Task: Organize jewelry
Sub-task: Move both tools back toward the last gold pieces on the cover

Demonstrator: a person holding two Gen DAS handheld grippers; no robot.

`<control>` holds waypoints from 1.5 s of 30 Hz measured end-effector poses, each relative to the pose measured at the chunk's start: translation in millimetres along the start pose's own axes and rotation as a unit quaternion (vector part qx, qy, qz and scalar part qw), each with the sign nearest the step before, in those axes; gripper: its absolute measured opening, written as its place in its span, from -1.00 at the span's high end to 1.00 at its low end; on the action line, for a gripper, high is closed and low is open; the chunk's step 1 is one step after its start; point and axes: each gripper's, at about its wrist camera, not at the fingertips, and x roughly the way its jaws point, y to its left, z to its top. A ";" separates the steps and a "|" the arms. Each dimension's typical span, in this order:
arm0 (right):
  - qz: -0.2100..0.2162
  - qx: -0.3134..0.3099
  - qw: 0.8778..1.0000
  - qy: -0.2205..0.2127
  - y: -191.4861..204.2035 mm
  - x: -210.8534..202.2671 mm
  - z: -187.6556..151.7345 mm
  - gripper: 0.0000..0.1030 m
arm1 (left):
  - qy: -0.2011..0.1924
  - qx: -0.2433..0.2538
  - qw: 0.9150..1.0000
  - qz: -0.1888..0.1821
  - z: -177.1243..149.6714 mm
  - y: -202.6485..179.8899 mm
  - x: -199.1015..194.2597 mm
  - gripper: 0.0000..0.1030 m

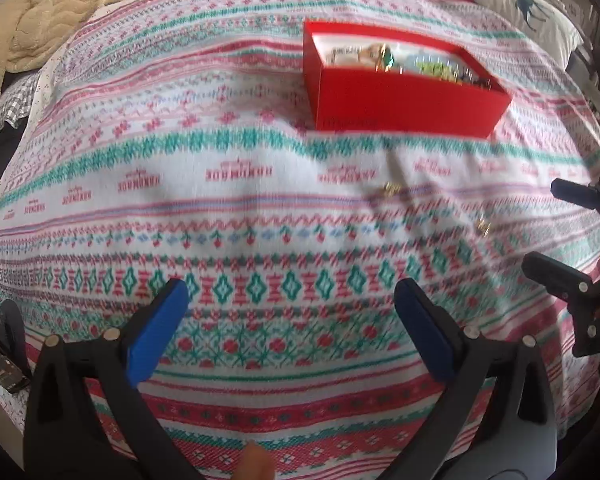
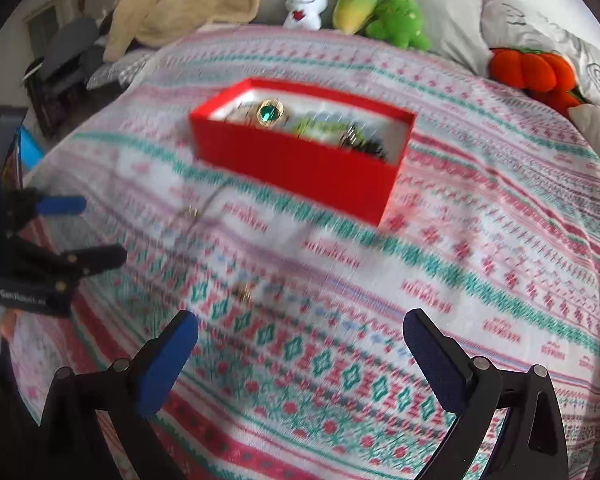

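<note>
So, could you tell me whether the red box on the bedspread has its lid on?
No, the red box stands open on the patterned bedspread, and jewelry shows inside it.

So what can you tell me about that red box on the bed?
The red box is a long, open rectangle with no lid on it, likely cardboard, white inside. It sits flat on the patterned blanket, toward the far side. Inside lies a jumble of jewelry, including a gold round piece with a green stone. Faint lettering marks its front wall, too blurred to read. Neither gripper touches it.
</note>
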 end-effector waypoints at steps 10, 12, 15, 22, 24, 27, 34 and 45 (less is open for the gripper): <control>0.013 -0.014 1.000 0.014 14.1 29.2 -11.3 -1.00 | -0.033 0.015 0.999 0.011 -15.7 3.5 2.7 -1.00; 0.010 -0.016 1.000 0.010 15.6 32.8 -10.7 -1.00 | -0.036 0.017 0.999 0.012 -17.1 2.5 2.3 -1.00; 0.007 -0.021 1.000 0.002 17.3 35.5 -9.8 -1.00 | -0.037 0.018 0.999 0.012 -17.8 3.1 2.4 -1.00; 0.009 -0.023 1.000 0.003 16.0 36.7 -7.1 -1.00 | -0.040 0.019 0.999 0.015 -21.1 -0.2 1.3 -1.00; 0.008 -0.024 1.000 0.001 15.4 37.3 -3.6 -1.00 | -0.037 0.019 0.999 0.013 -20.1 1.3 1.5 -1.00; 0.011 -0.022 1.000 -0.002 13.1 38.7 1.2 -0.98 | -0.036 0.020 0.999 0.011 -19.0 2.8 1.8 -1.00; 0.018 -0.028 0.999 -0.014 16.8 40.0 14.2 -0.35 | -0.037 0.023 0.999 0.008 -18.2 3.1 1.9 -1.00; 0.024 -0.041 0.999 -0.017 26.1 38.8 13.6 0.41 | -0.030 0.030 0.999 -0.002 -15.8 5.0 2.6 -1.00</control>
